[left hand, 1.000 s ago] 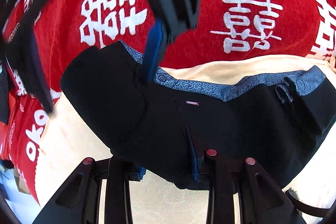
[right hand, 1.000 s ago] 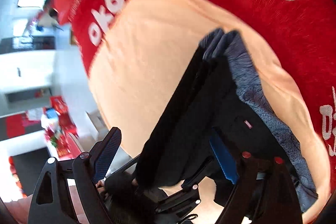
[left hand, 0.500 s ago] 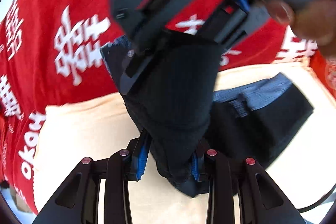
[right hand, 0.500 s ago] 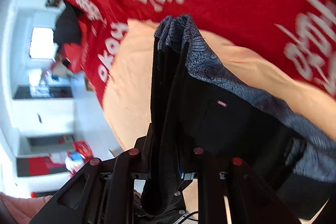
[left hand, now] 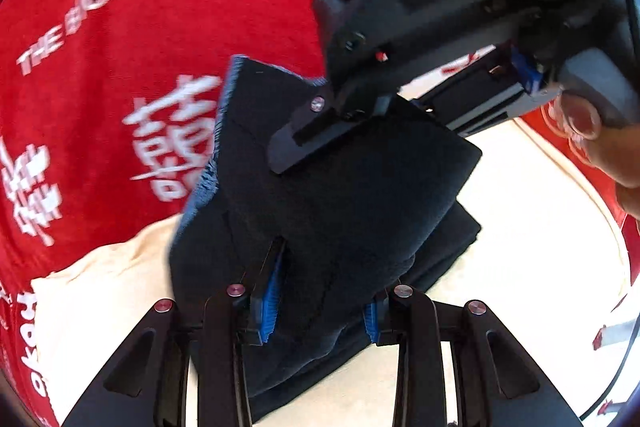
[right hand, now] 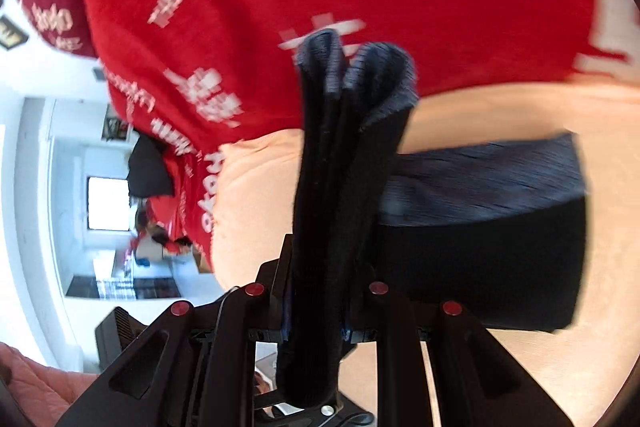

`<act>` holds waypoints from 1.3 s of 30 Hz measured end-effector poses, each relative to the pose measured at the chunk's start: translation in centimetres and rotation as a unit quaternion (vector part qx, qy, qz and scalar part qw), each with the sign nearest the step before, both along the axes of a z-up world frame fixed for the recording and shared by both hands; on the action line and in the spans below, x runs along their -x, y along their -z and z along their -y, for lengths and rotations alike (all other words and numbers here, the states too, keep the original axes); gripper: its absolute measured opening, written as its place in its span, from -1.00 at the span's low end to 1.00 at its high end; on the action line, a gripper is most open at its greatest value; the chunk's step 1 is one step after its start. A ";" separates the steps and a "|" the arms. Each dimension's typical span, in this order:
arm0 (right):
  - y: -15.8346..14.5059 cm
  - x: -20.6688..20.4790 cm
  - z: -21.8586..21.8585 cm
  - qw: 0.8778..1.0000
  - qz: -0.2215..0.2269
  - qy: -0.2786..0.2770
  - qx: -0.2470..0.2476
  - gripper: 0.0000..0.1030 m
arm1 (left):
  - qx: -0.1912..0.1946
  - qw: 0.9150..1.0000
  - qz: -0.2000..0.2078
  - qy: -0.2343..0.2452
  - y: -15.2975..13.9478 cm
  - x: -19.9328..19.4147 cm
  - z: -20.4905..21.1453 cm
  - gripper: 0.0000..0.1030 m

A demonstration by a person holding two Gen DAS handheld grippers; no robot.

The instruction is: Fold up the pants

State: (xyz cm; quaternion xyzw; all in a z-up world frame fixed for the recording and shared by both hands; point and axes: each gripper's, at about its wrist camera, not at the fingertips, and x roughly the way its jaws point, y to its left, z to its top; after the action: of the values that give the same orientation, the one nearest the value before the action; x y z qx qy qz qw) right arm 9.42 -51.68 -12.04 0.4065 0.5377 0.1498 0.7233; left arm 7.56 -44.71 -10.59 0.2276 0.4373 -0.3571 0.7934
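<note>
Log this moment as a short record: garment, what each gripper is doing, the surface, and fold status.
garment: black pants with a grey-blue waistband
left gripper: shut on pants, a bunched fold between its blue pads
right gripper: shut on pants, stacked layers standing upright
surface: cream cloth over a red printed cover
fold status: part of the pants lies flat on the cream cloth, part is lifted; fold not finished

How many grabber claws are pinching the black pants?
2. The left gripper is clamped on the near edge of the pants, and the right gripper is clamped on a bunched, upright fold of them.
</note>
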 end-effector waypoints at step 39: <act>2.6 7.8 2.0 0.948 -0.062 0.059 0.305 -0.15 | -0.051 0.960 -0.184 -0.204 7.2 -6.0 -11.3 0.36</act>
State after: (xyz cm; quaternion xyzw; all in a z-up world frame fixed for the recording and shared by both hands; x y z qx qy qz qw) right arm 1.58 -53.69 -14.64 0.2055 0.5767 -0.0899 0.7855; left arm 13.60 -33.39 -17.75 0.1044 0.6308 -0.2004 0.7424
